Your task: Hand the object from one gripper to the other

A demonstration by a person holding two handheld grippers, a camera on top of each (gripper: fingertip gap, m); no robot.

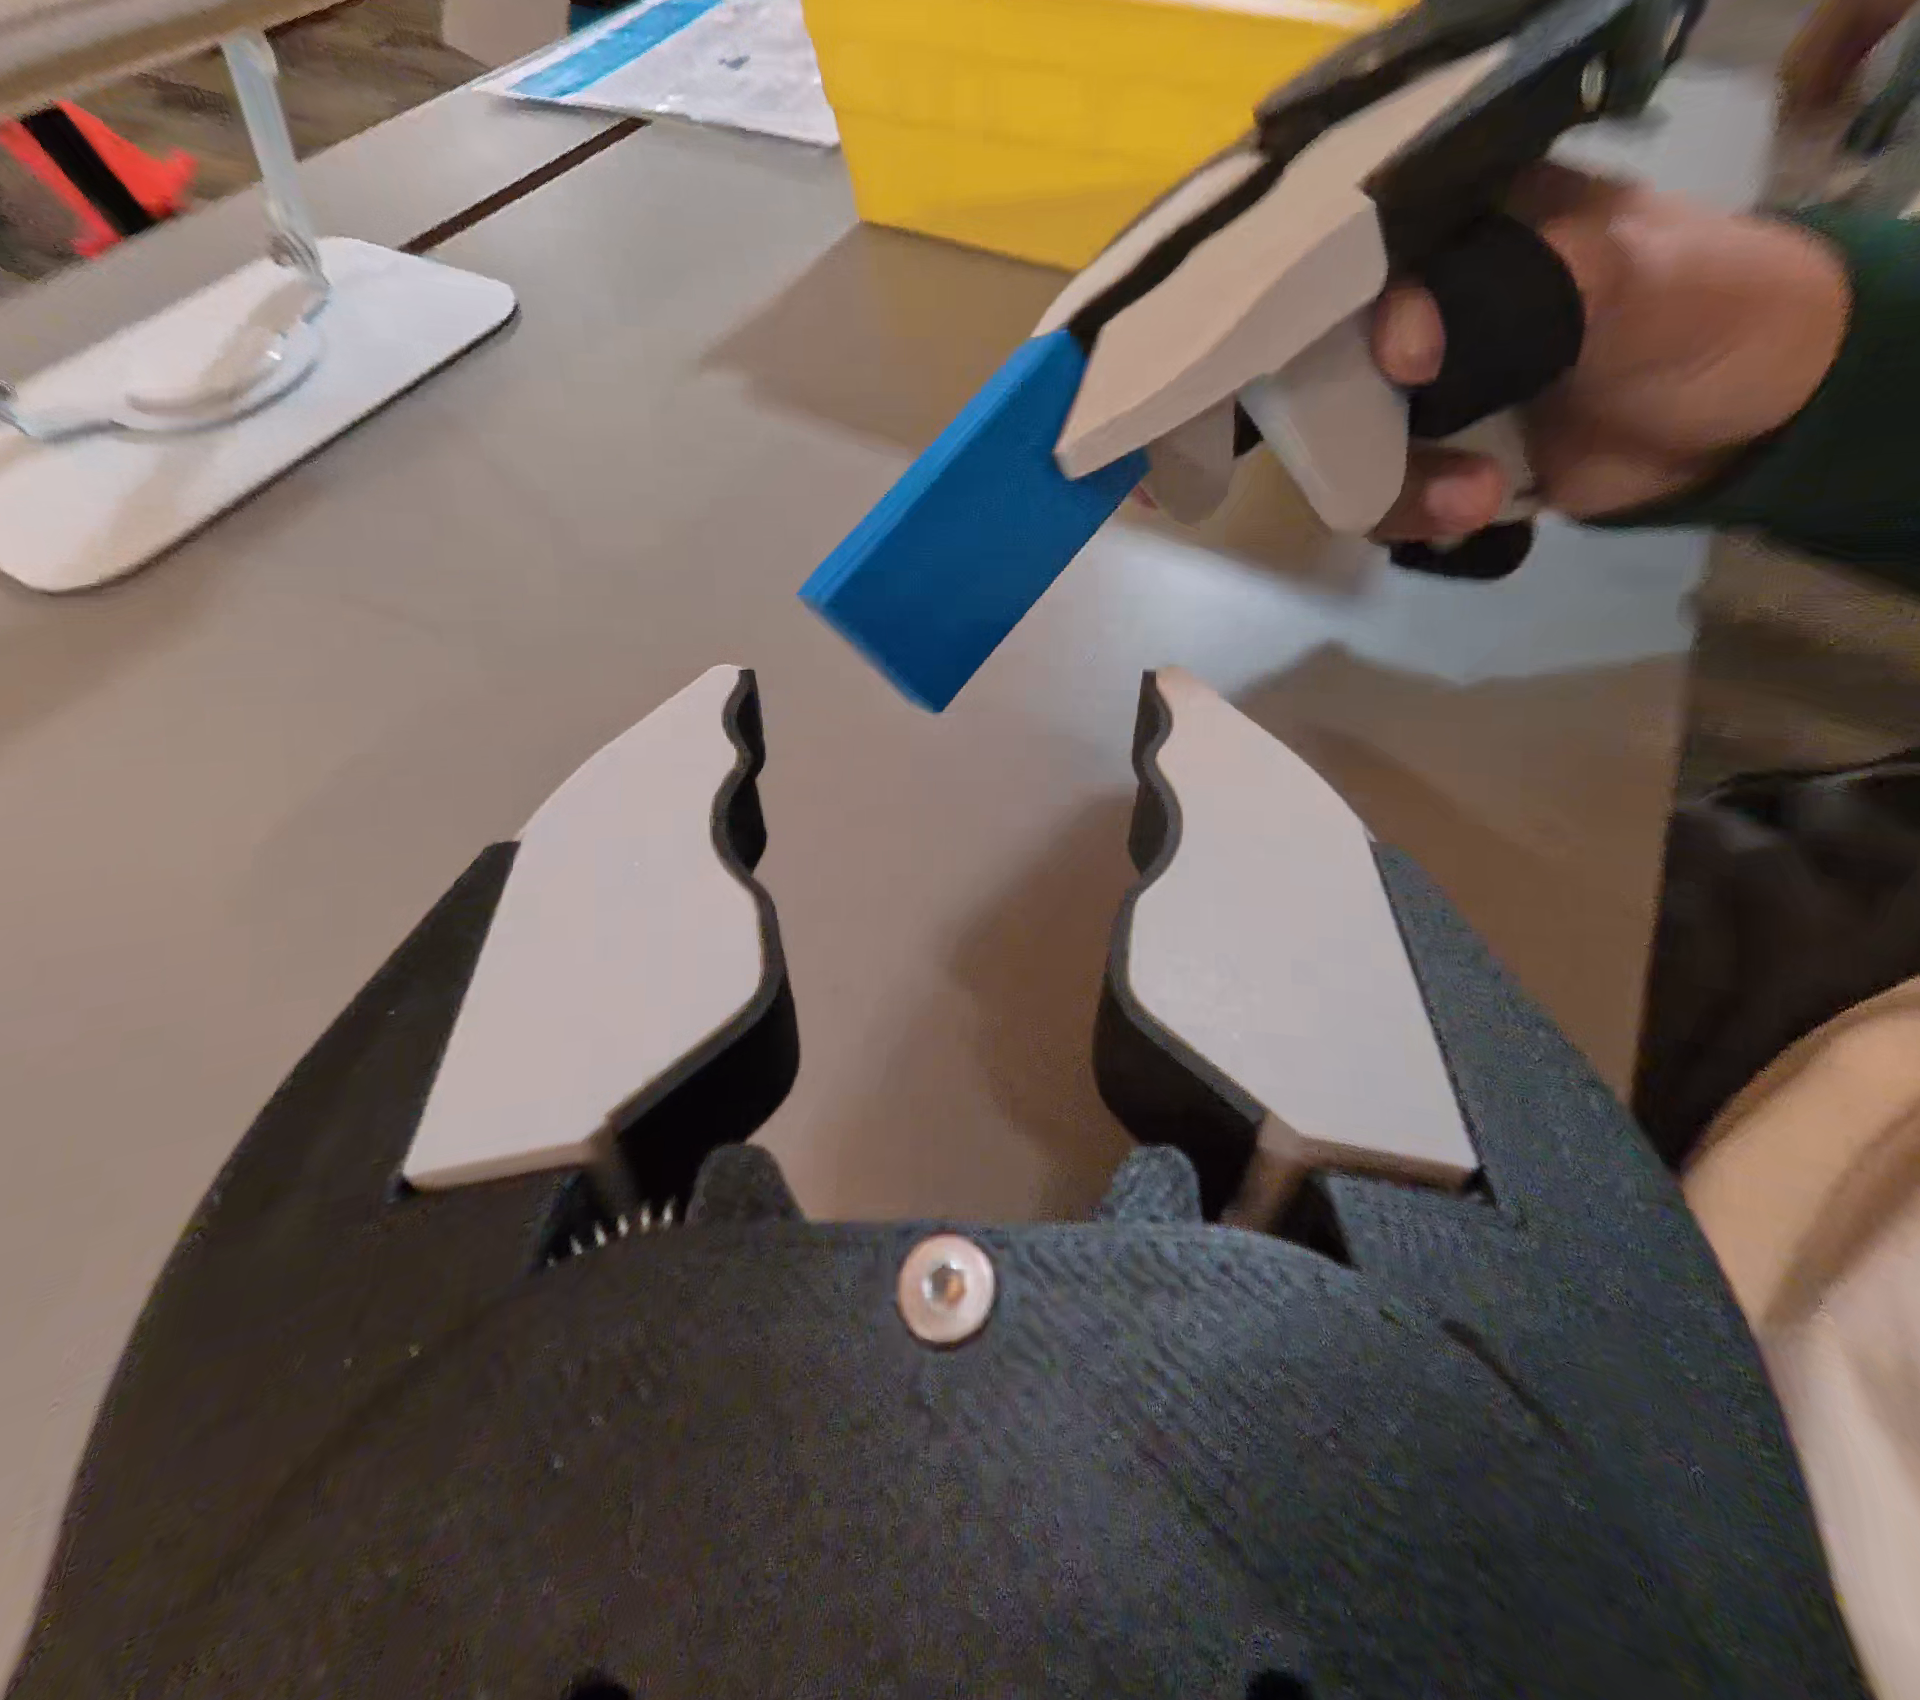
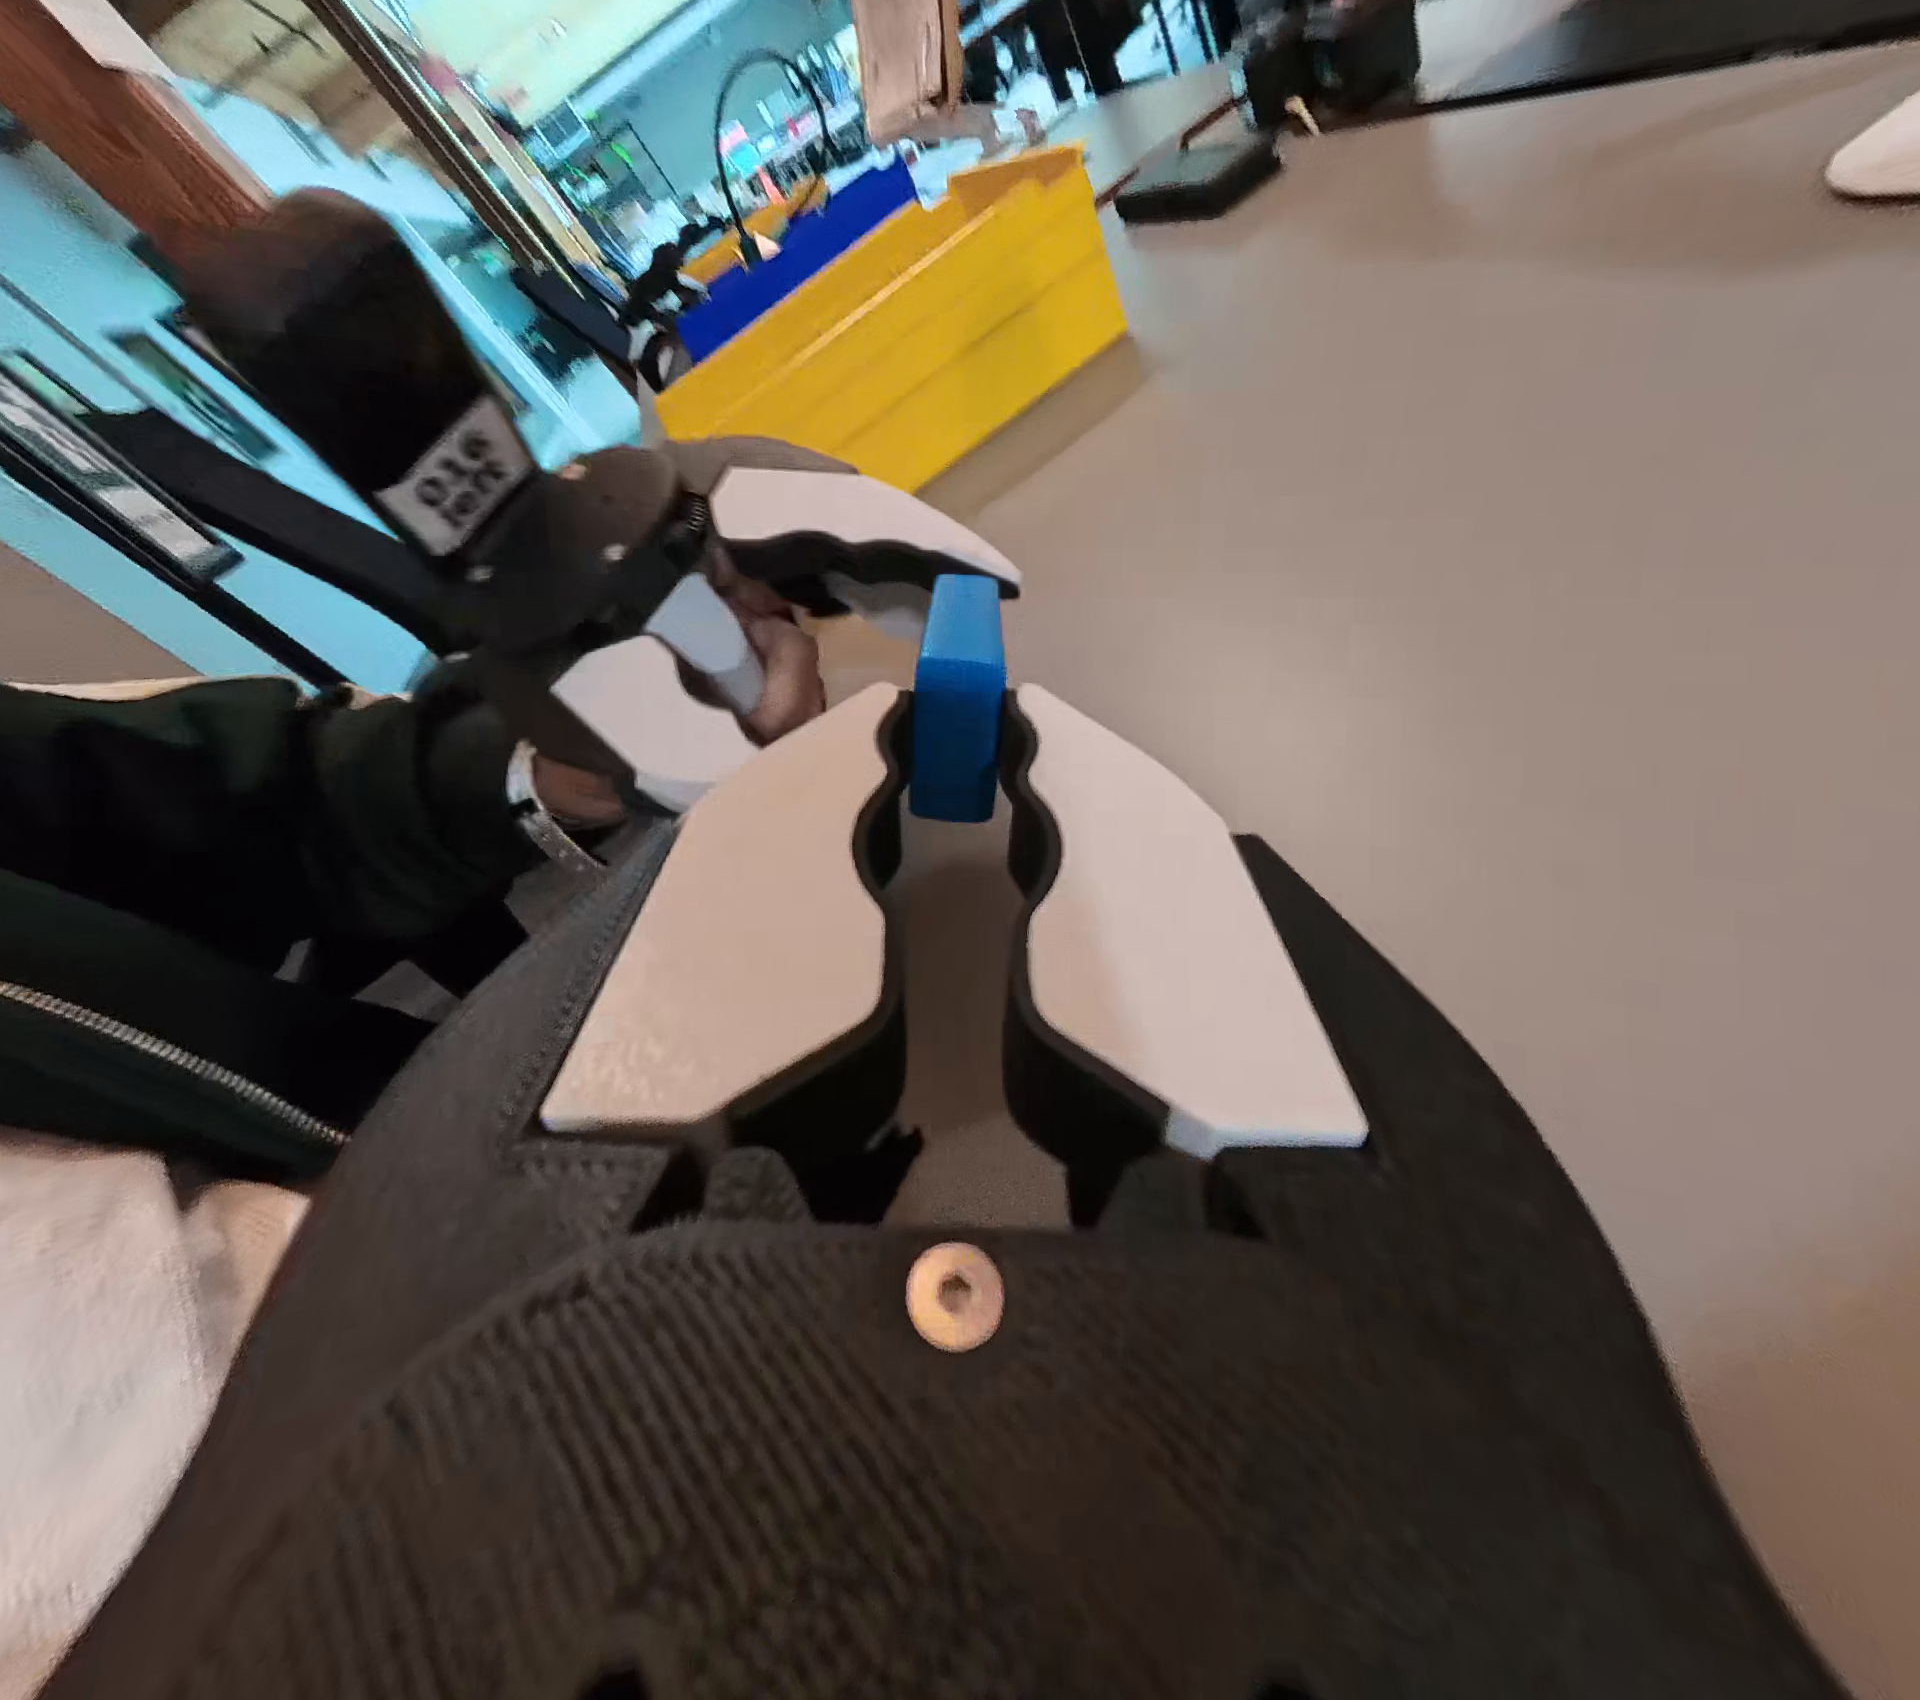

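Observation:
A blue rectangular block (image 1: pixel 956 528) hangs in the air above the grey table (image 1: pixel 468 663). My right gripper (image 1: pixel 1081 403) is shut on its upper end and holds it tilted down to the left. In the right wrist view the block (image 2: pixel 956 736) sits clamped between the right gripper's (image 2: pixel 958 700) fingertips. My left gripper (image 1: pixel 948 694) is open and empty, and the block's free lower corner reaches the level of its fingertips, in the gap between them. In the right wrist view the left gripper's upper finger (image 2: pixel 862 523) lies just over the block's far end.
A yellow bin (image 1: pixel 1039 112) stands behind the grippers and also shows in the right wrist view (image 2: pixel 914 341), with a blue bin (image 2: pixel 790 268) behind it. A white stand base (image 1: pixel 208 403) is at the left, a paper sheet (image 1: pixel 686 61) at the back, a black bag (image 1: pixel 1787 923) at the right. My right fingertips sit around 4 centimeters from my left ones.

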